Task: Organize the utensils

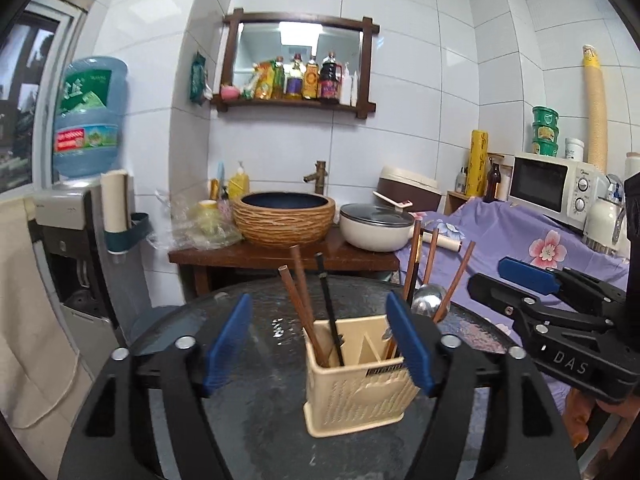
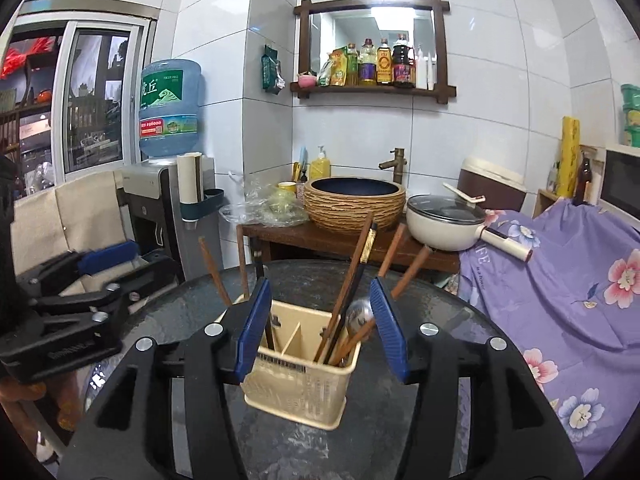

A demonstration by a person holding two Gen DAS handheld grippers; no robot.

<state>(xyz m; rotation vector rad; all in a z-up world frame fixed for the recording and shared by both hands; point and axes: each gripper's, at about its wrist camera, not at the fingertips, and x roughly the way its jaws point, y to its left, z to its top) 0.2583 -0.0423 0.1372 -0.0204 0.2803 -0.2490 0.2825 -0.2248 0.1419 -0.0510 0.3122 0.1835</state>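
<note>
Through the left wrist camera I see my left gripper (image 1: 318, 346) with its blue fingers (image 1: 228, 344) spread wide and nothing pressed between them; the cream utensil holder (image 1: 360, 380) stands on the dark round table (image 1: 260, 420) just ahead, partly behind the right-hand finger. In the holder, two brown chopsticks (image 1: 300, 300) and a black chopstick (image 1: 330, 312) lean in its left compartment, while more brown chopsticks (image 1: 454, 280) and a metal spoon (image 1: 428, 300) stand in its right compartment. To the right of the holder my right gripper (image 1: 532, 284) reaches in, apart from it. Beyond the holder sits a woven basin (image 1: 284, 216), with a white pot (image 1: 376, 228) beside it. Through the right wrist camera, my right gripper (image 2: 320, 336) also has its fingers (image 2: 388, 328) parted, empty, framing the holder (image 2: 296, 388) without touching it as far as I can tell. The spoon (image 2: 358, 312) and several chopsticks (image 2: 352, 280) lean in the holder's right compartment. Left of the holder my left gripper (image 2: 100, 272) hangs blurred over the table (image 2: 380, 432) edge.
</note>
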